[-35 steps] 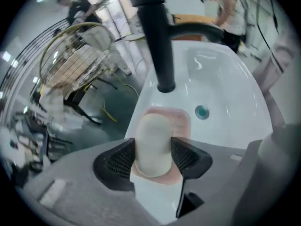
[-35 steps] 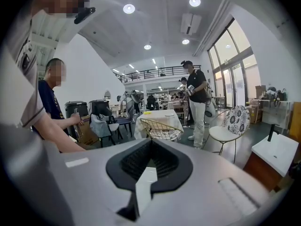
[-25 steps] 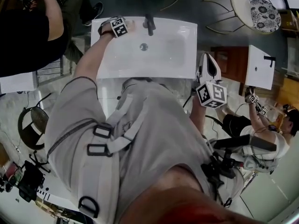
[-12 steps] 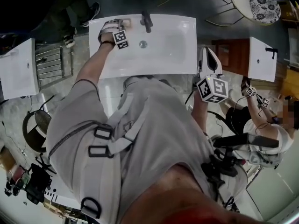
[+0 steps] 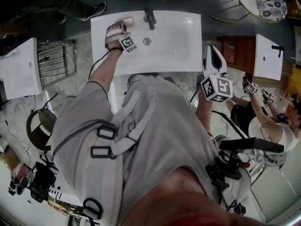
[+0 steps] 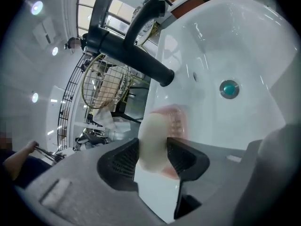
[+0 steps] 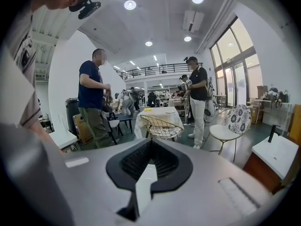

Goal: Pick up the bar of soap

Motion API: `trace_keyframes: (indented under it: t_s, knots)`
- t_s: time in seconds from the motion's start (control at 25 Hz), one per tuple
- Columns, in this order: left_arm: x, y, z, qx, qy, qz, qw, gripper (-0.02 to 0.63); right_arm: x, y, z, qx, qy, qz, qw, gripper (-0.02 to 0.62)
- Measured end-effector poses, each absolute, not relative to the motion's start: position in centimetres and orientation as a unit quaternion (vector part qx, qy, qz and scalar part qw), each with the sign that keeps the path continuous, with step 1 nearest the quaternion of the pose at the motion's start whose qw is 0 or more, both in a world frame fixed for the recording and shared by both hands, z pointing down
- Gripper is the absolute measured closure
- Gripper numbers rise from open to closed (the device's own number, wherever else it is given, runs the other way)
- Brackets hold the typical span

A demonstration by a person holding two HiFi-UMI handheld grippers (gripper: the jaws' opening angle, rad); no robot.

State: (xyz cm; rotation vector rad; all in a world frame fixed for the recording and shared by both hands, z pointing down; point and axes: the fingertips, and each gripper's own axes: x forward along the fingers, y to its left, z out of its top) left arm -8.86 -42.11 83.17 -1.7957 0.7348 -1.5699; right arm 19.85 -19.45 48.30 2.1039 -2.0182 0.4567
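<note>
Item 1, far left: I am seeing a white side basin, cut off by the frame edge.

Item 2: the left gripper is reaching to the back-left corner of the white sink, just left of the black faucet. In the head view the hand is covering the jaws. In the left gripper view they are standing partly apart, pressing on both sides of the bar of soap. They have just been easing open a little with the soap between them.

Item 3: the pale, pink-tinged soap is sitting upright between the pads, at the sink's ledge below the faucet. The jaws are hiding its lower end, so I am unable to tell whether it is clear of the ledge.

Item 4: the drain is lying to the right of the soap, well apart from it.

Item 5: the grey-clad torso is blocking the sink's near edge.

Item 6: the right gripper is hanging beside the sink's right end. In its own view the jaws are closed together, holding nothing.

Item 7, far right: a second basin is showing, and a patterned chair is being clipped by the top edge.
</note>
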Motion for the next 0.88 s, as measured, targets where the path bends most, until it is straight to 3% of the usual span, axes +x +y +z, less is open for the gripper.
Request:
trace_keyframes:
  t_s: [0.28, 0.52, 0.88]
  knots:
    - [-10.2, -40.8, 84.9, -0.701, 0.279, -0.603, 0.260, 0.345, 19.6, -20.0, 48.2, 0.704, -0.687, 0.148, 0.100, 0.594]
    - [-10.0, -41.2, 85.8, -0.738, 0.215, -0.607, 0.200, 0.345, 18.8, -20.5, 48.6, 0.690, -0.702, 0.153, 0.091, 0.594]
    - [-9.3, -43.5, 86.5, -0.773, 0.173, -0.610, 0.011, 0.350, 19.4, -19.7, 48.8, 0.687, -0.703, 0.167, 0.075, 0.594]
